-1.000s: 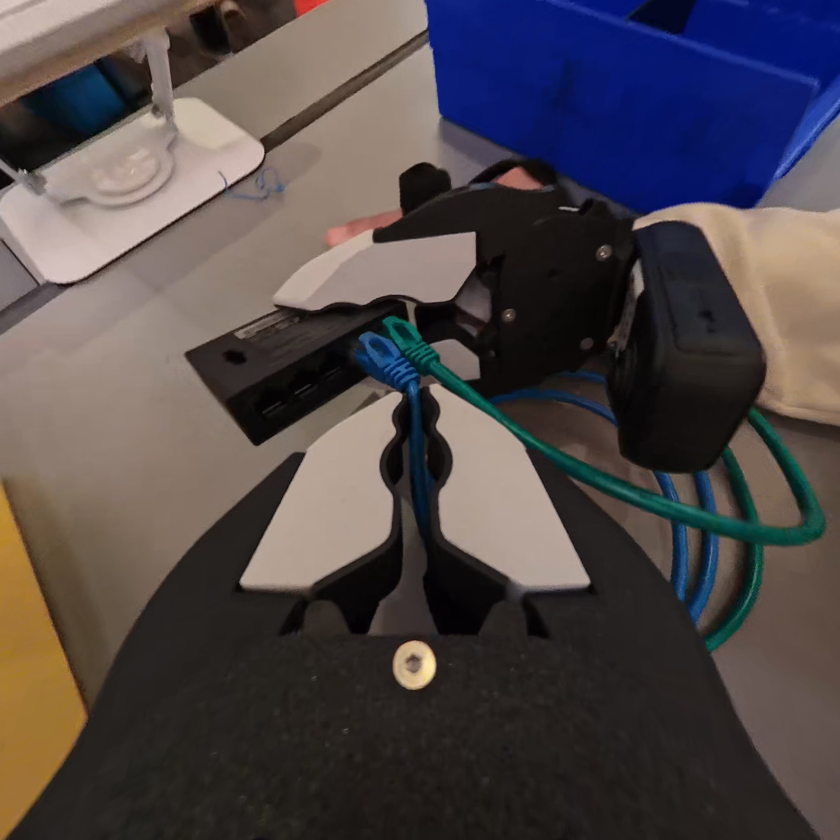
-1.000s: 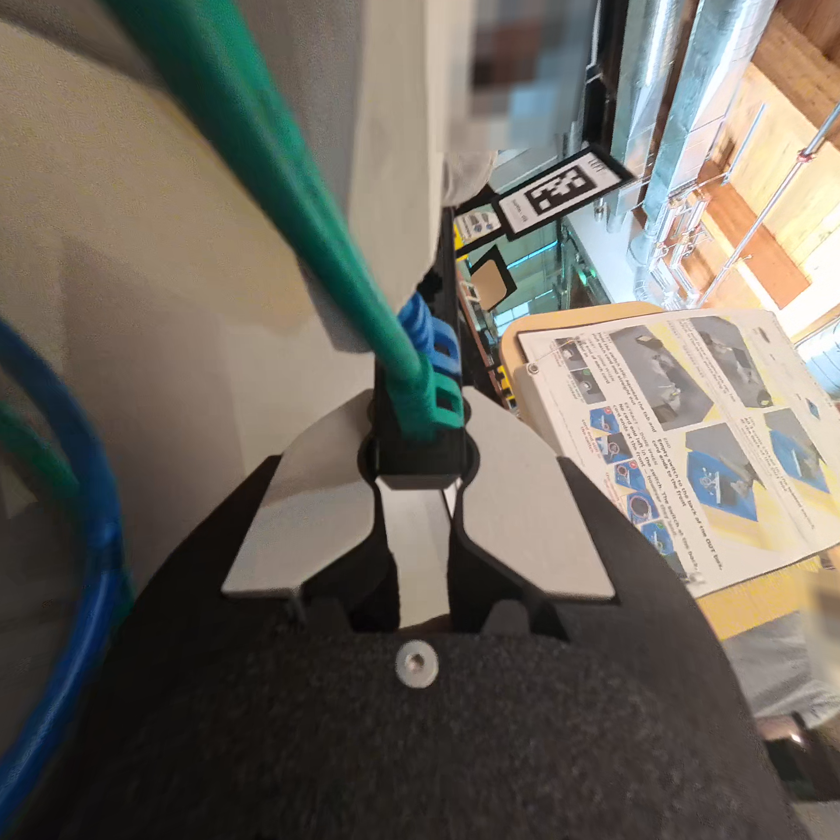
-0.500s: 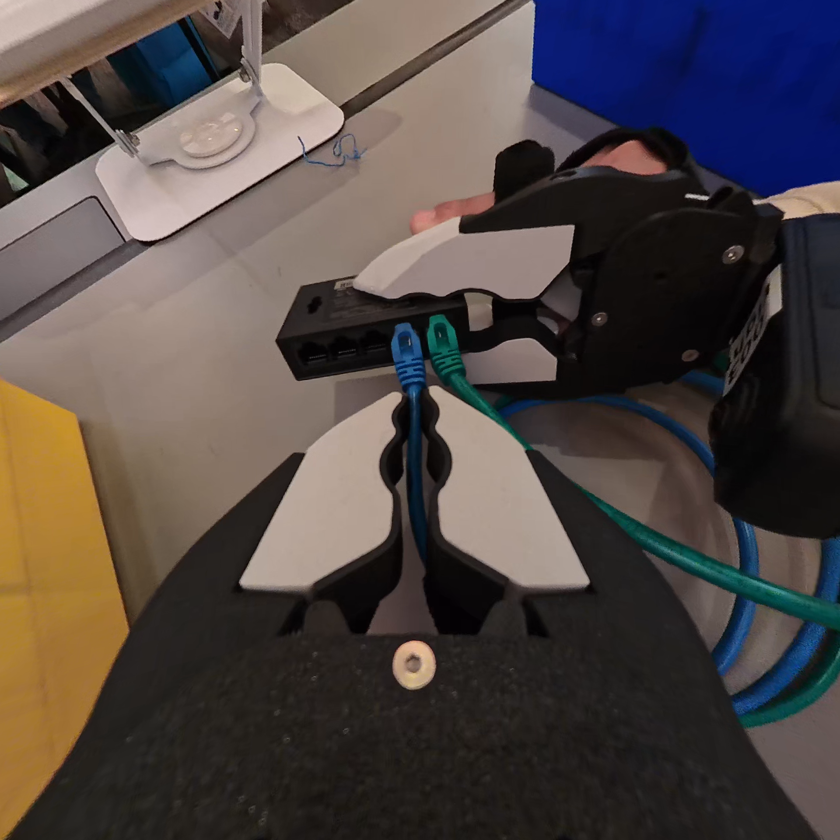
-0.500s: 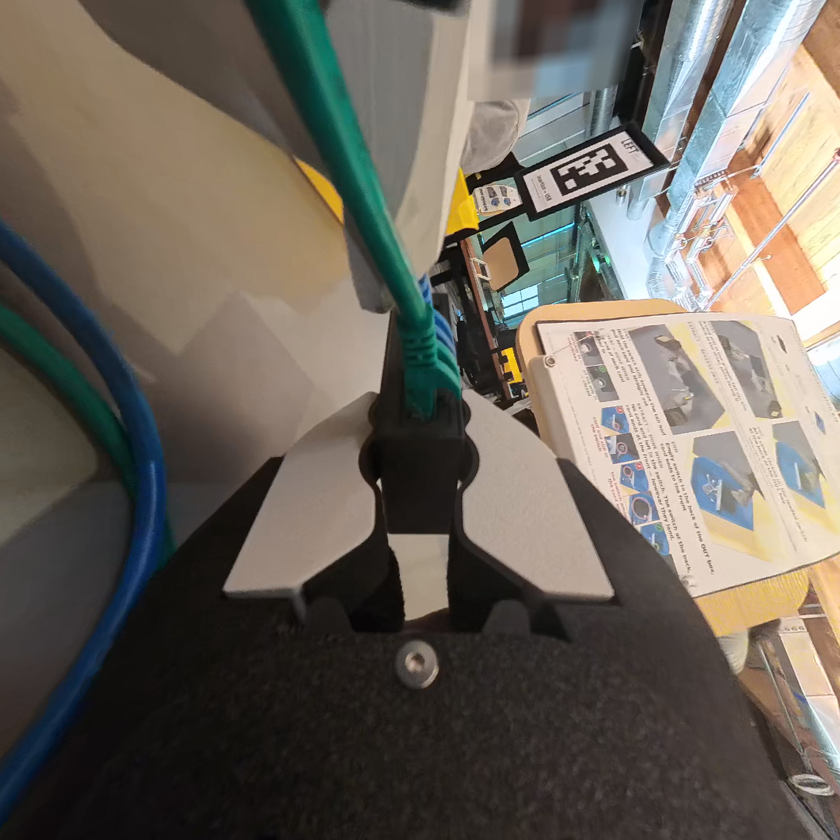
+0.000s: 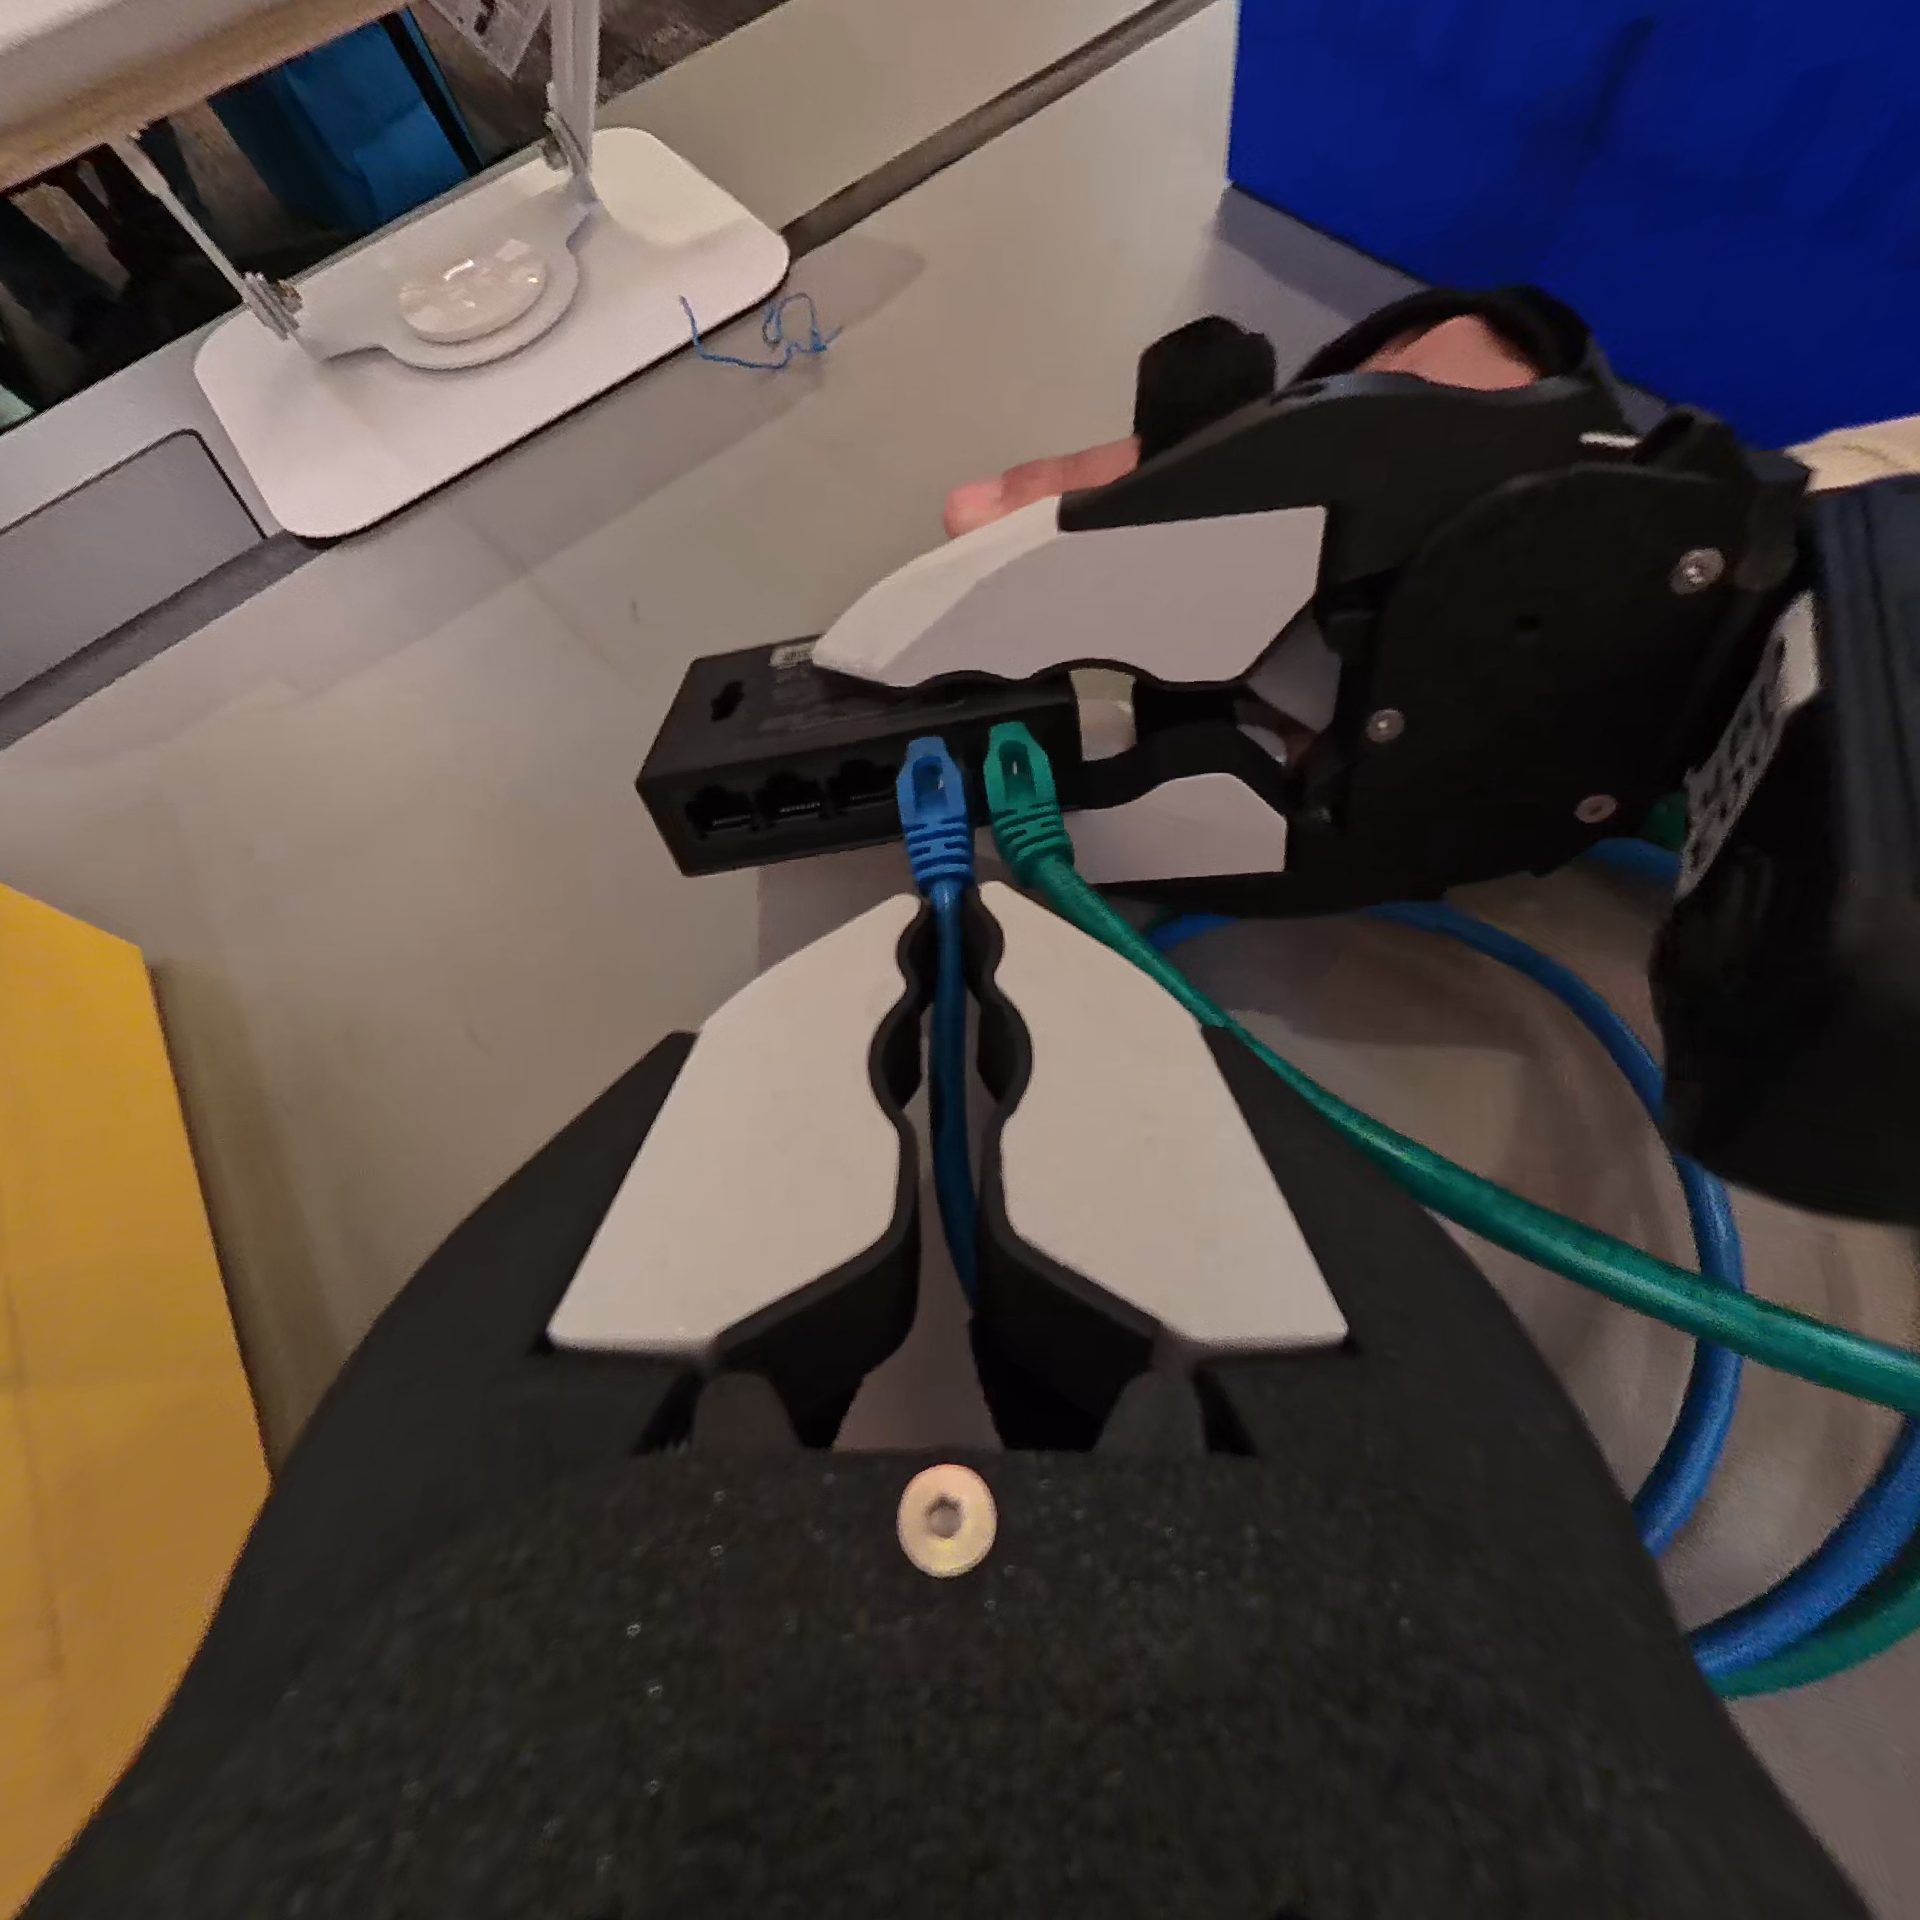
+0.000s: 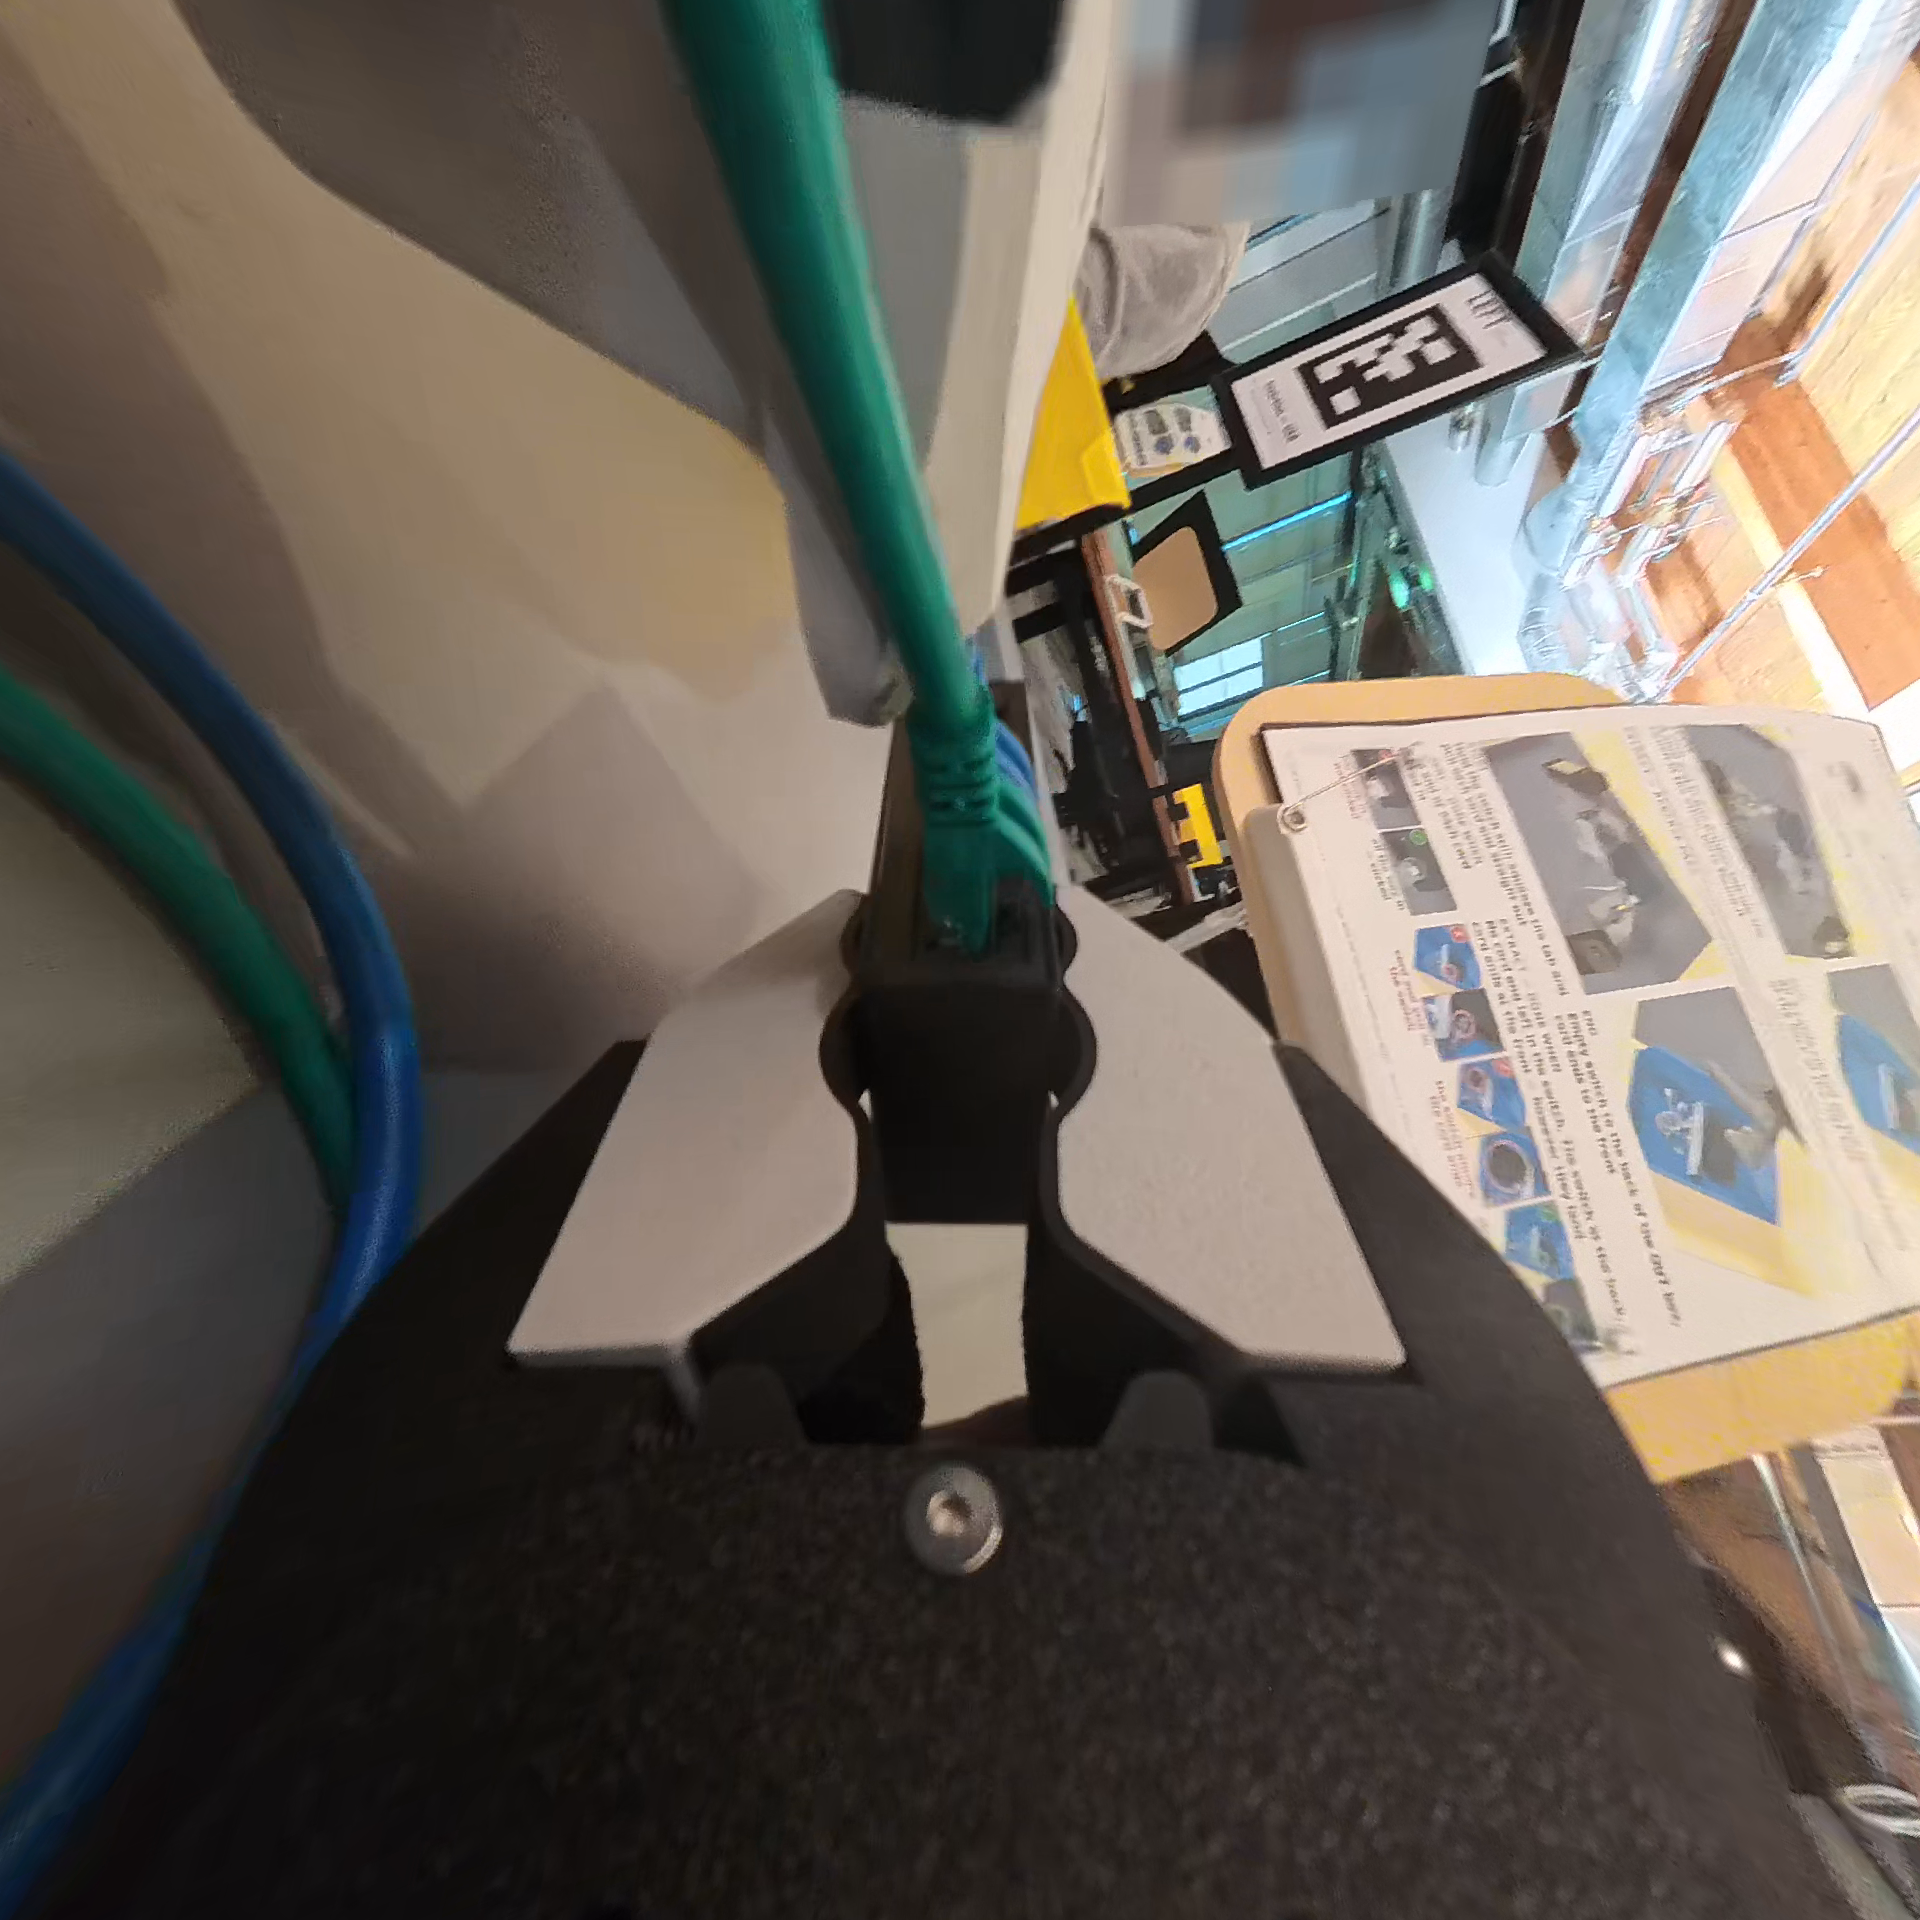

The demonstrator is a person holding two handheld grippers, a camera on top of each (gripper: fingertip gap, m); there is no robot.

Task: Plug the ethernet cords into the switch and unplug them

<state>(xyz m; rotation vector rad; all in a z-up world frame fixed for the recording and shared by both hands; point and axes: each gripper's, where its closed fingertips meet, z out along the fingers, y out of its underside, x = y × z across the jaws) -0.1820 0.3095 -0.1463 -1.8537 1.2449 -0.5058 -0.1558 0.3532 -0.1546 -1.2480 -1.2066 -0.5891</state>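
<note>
Left gripper (image 5: 948, 925) pinches the blue cord (image 5: 940, 831) just behind its plug, seated in the black switch (image 5: 769, 758). Right gripper (image 6: 961, 935) clamps the switch's end on the tabletop (image 5: 416, 831); the green cord (image 5: 1023, 800) sits plugged in alongside.

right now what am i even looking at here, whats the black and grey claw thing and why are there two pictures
These are two hand-held grippers, one in each of a person's hands, each with a camera looking forward along its two grey fingers. So you get two pictures: one from the left gripper, one from the right gripper.

In the left view, a small black network switch lies on a grey table. A blue cord and a green cord are plugged into it side by side, and three ports beside them are empty. The left jaws are shut on the blue cord just behind its plug. The right gripper, seen from the side there, clamps the end of the switch to steady it.

Behind are a blue bin and a white stand.
</note>
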